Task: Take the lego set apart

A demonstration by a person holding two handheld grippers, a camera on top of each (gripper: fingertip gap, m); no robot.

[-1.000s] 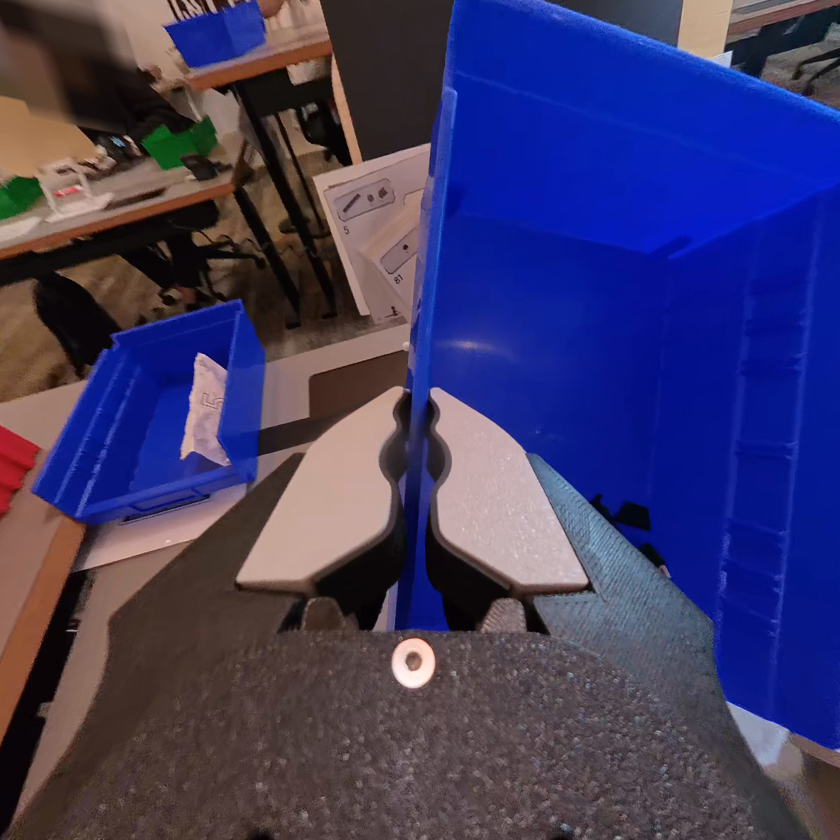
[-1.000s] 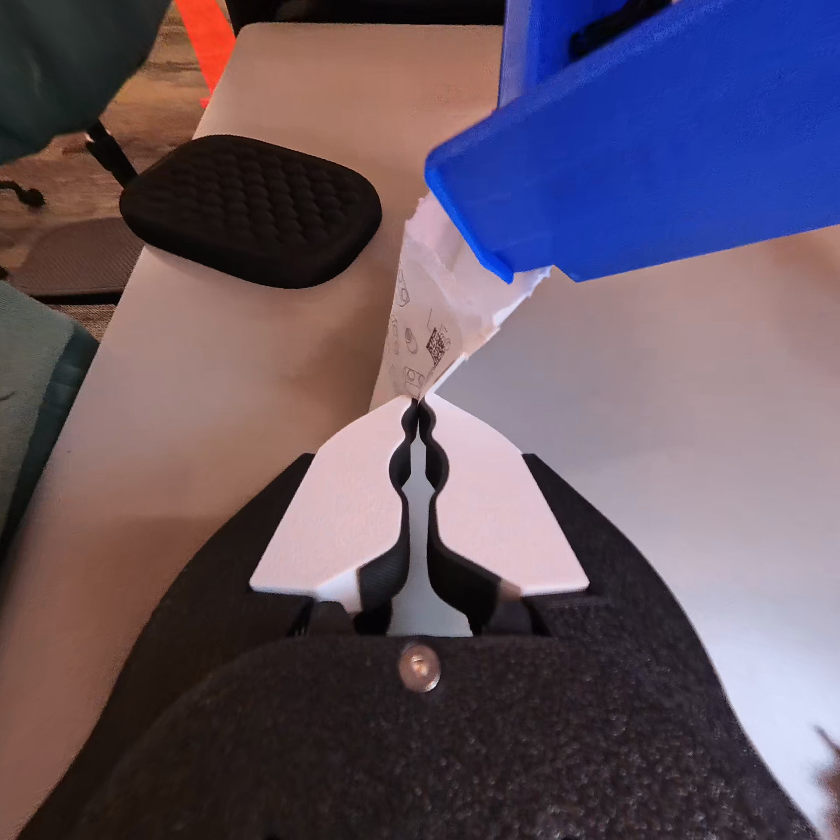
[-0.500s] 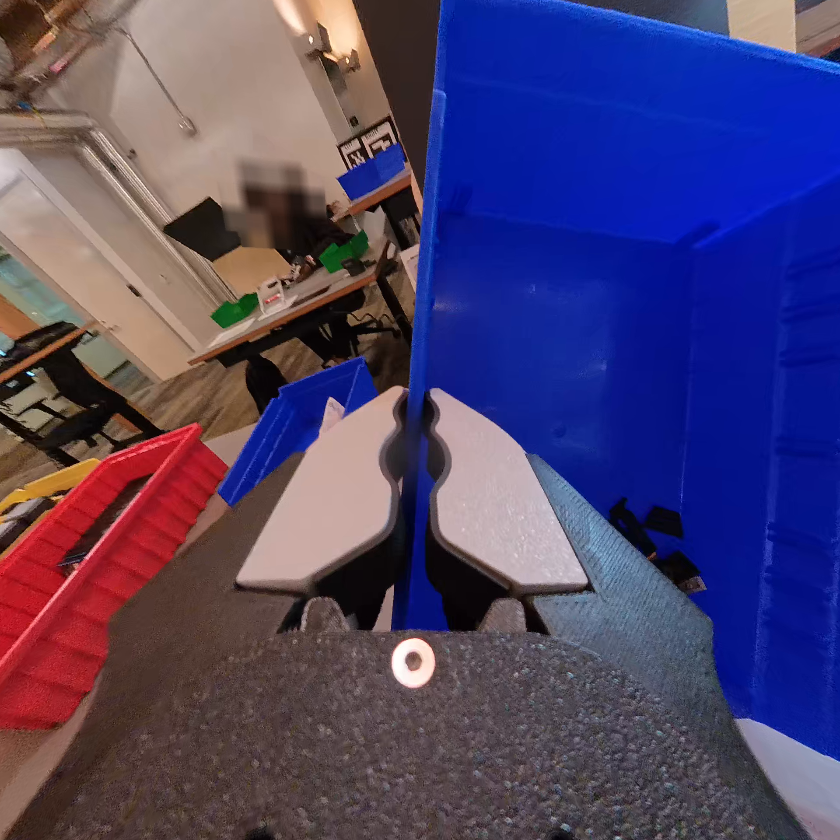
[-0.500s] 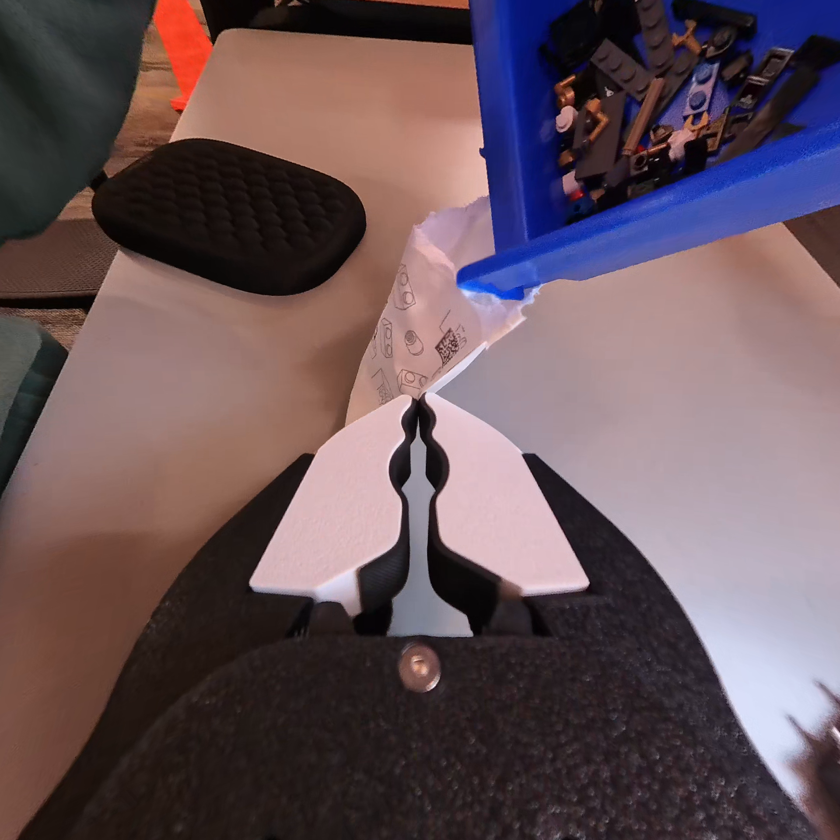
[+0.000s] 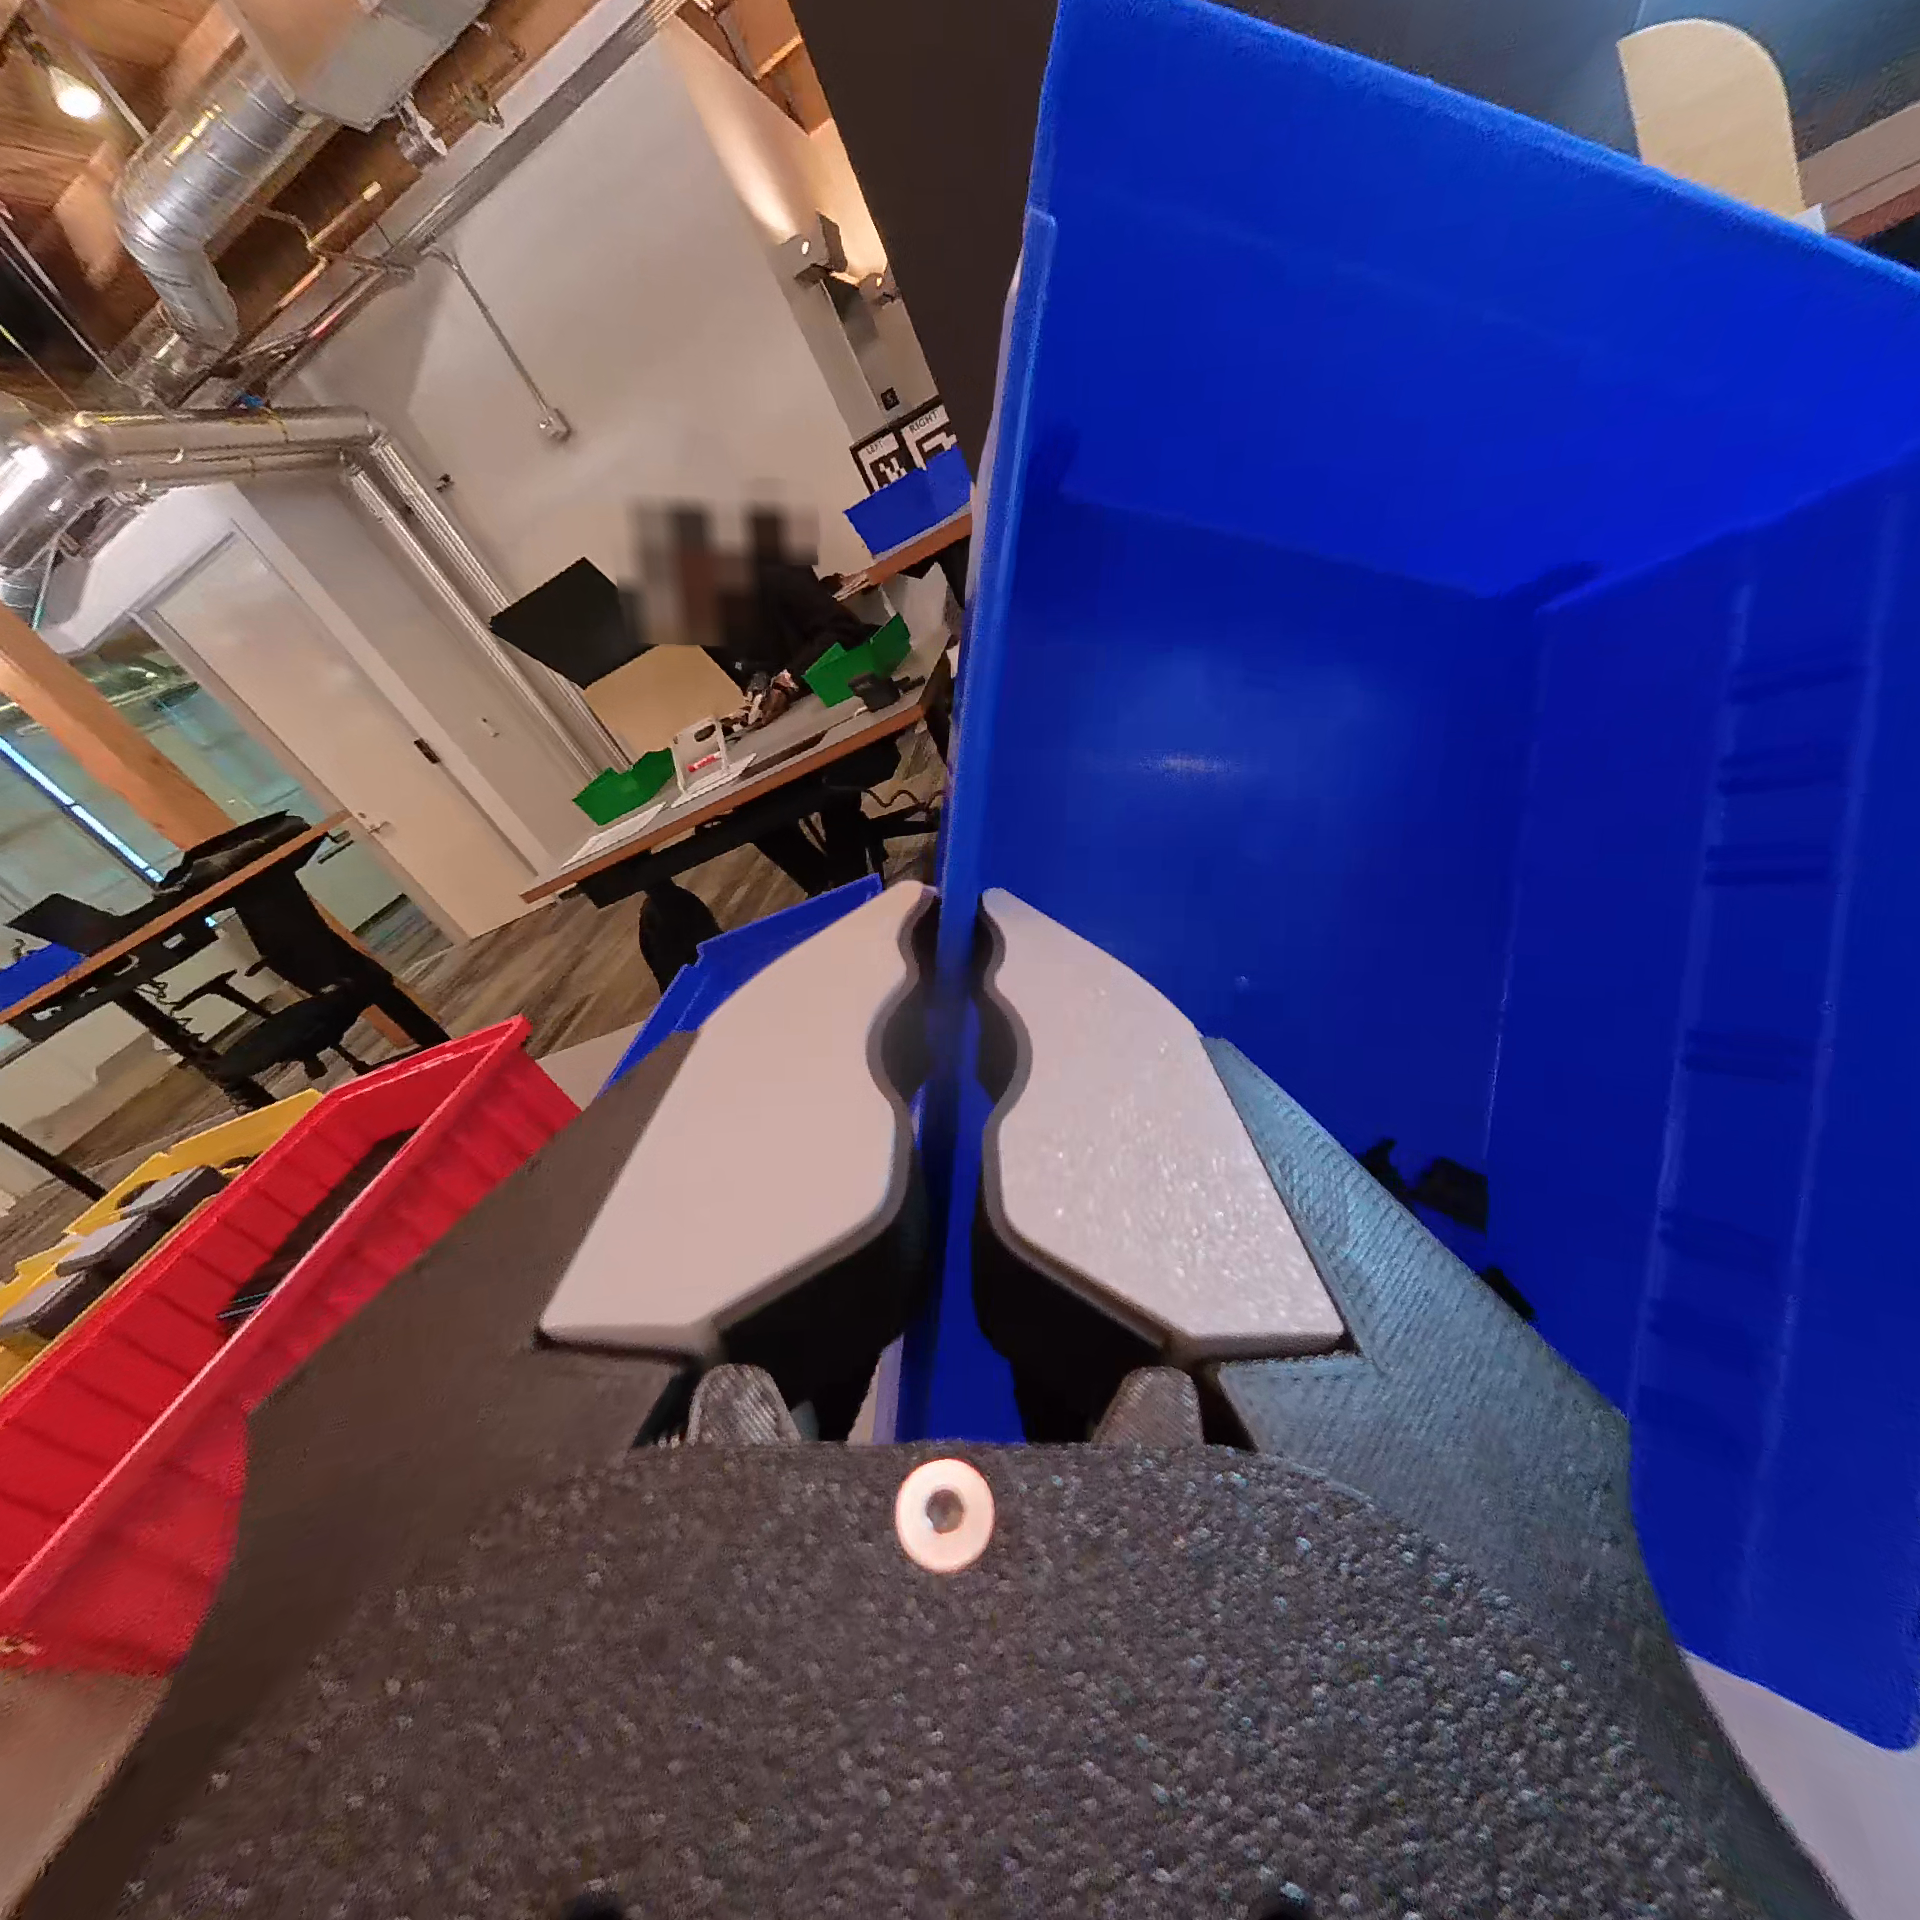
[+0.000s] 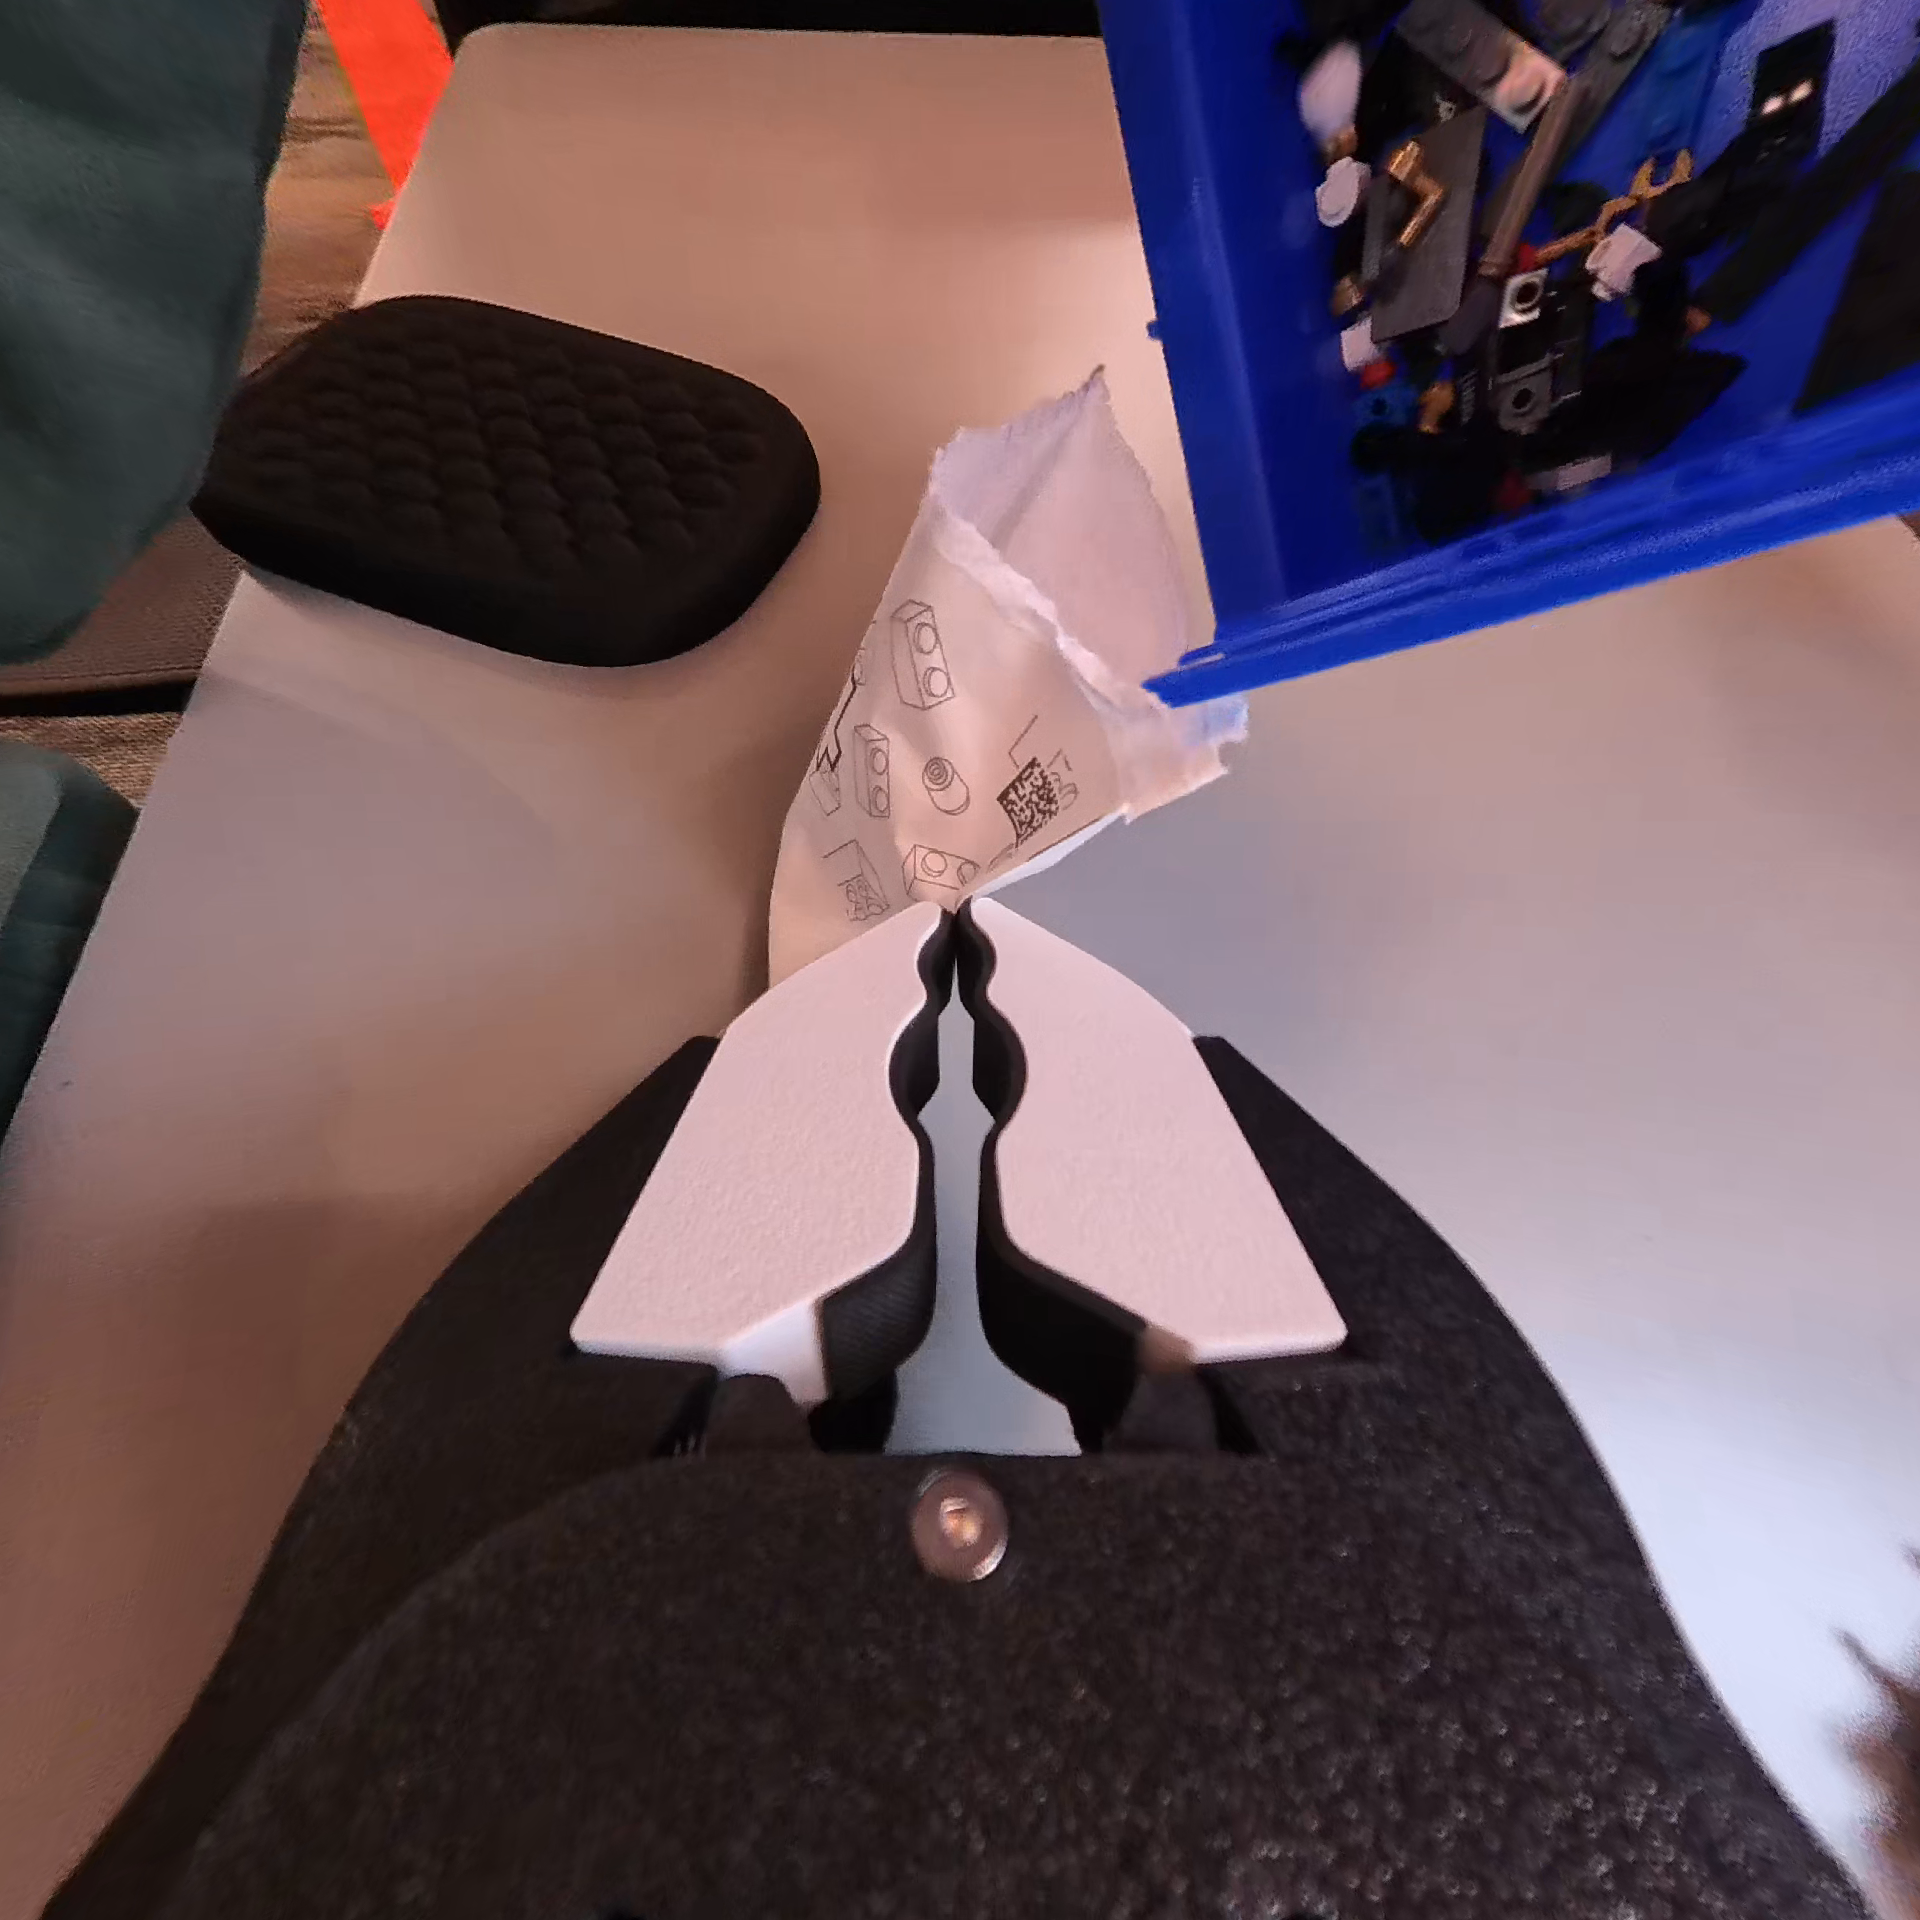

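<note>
Left wrist view: the left gripper (image 5: 951,914) has its fingers (image 5: 1132,1153) closed on the side wall of a blue bin (image 5: 1299,727), one finger inside and one outside. The bin is lifted and tilted. A few dark lego pieces (image 5: 1439,1190) lie low inside it, right of the fingers. A red bin (image 5: 260,1299) sits at lower left.

Right wrist view: the right gripper (image 6: 954,912) has its fingers (image 6: 790,1164) pinched on the bottom corner of a torn white paper bag (image 6: 997,717). The bag's open mouth touches the lowest corner of the blue bin (image 6: 1226,416), above the tabletop (image 6: 1455,1039). Loose lego pieces (image 6: 1538,270) are heaped in the bin, up and right of the fingertips. A black pad (image 6: 509,478) lies at left.
</note>
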